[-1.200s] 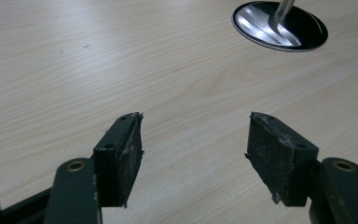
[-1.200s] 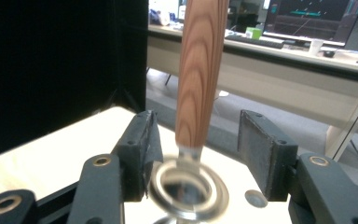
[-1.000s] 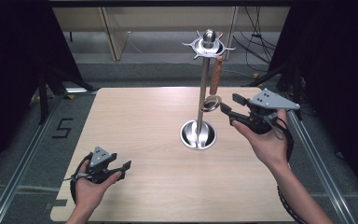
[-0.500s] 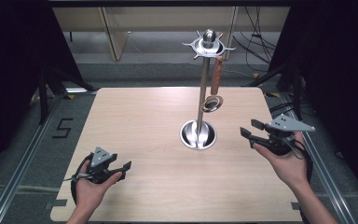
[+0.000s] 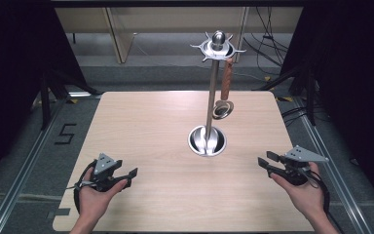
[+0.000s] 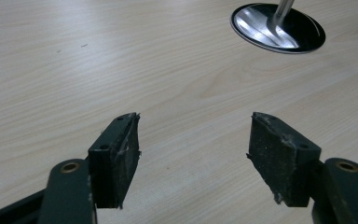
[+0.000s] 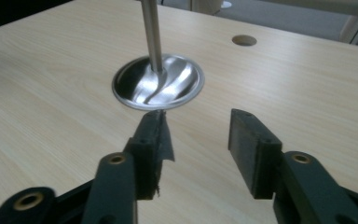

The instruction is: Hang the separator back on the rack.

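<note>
Steel utensil stand (image 5: 209, 112) rises mid-table, a wooden-handled utensil (image 5: 225, 85), perhaps a strainer, hanging beside its pole. Left gripper (image 5: 129, 174) and right gripper (image 5: 265, 162) flank its round base (image 7: 157, 86), jaws apart, empty.

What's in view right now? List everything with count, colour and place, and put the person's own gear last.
Table: one, light wood, centre of the high view.
Stand: one, silver pole on a round base, right of table centre, with a hooked ring on top.
Utensil: one, brown handle with a metal head, hanging from the stand's top ring.
Hole: one, round, in the tabletop beyond the stand's base.
Left gripper: one, black, near left part of the table, open, holding nothing.
Right gripper: one, black, near right edge, open, holding nothing.
</note>
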### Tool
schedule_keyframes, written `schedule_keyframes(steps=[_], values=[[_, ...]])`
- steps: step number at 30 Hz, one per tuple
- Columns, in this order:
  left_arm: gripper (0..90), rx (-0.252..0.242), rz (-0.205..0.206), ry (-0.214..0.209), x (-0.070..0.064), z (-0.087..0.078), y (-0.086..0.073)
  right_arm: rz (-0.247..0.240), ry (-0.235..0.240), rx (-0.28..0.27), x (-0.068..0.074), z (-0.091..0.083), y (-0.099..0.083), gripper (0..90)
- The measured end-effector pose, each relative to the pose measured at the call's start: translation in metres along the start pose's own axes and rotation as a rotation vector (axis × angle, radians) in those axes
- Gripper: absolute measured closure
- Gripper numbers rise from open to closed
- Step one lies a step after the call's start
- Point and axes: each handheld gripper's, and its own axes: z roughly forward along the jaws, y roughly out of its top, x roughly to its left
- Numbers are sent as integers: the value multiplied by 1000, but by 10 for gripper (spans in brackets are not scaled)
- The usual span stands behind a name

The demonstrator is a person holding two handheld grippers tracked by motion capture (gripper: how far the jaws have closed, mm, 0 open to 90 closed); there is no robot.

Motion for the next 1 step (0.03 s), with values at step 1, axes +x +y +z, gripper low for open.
schedule_keyframes(steps=[1], values=[[329,-1,-1,0,0,0,0,22,7,-4,3,-1,2,602]])
